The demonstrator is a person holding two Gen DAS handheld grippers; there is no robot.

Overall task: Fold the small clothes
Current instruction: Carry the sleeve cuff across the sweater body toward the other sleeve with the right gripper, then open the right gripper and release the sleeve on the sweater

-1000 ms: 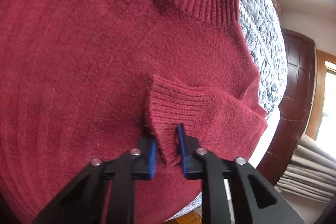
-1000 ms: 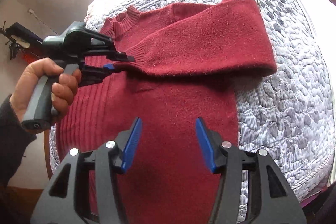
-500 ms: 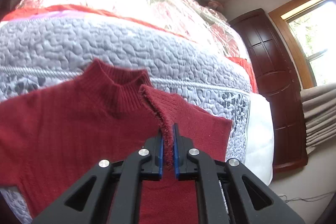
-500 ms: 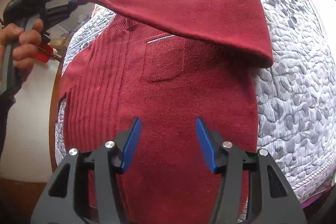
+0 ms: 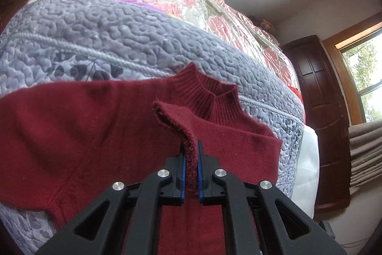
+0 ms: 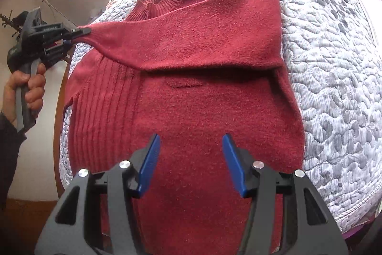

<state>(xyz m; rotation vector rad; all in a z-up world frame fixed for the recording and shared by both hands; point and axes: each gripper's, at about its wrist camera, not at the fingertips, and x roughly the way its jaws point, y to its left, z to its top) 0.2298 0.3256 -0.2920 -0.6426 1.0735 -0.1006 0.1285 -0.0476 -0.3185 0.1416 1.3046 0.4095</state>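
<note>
Between left gripper [image 5: 190, 165] jaws, sweater cuff [image 5: 188, 147].

left tool [image 5: 190, 167] pinched nearly shut, seemingly raised; right tool [image 6: 189, 165] spread wide.

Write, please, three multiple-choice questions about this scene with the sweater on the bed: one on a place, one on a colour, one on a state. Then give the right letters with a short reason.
1. Where does the sleeve lie?
A. Across the chest of the sweater
B. Off the bed's edge
C. Under the quilt

2. What colour are the pads of the right gripper?
A. Red
B. Blue
C. Green

3. What does the left gripper do?
A. Hangs open
B. Pinches the quilt
C. Pinches the cuff

Answers:
1 A: the sleeve is stretched over the chest, below the collar.
2 B: both pads are blue.
3 C: its jaws are shut on the cuff's edge.
</note>
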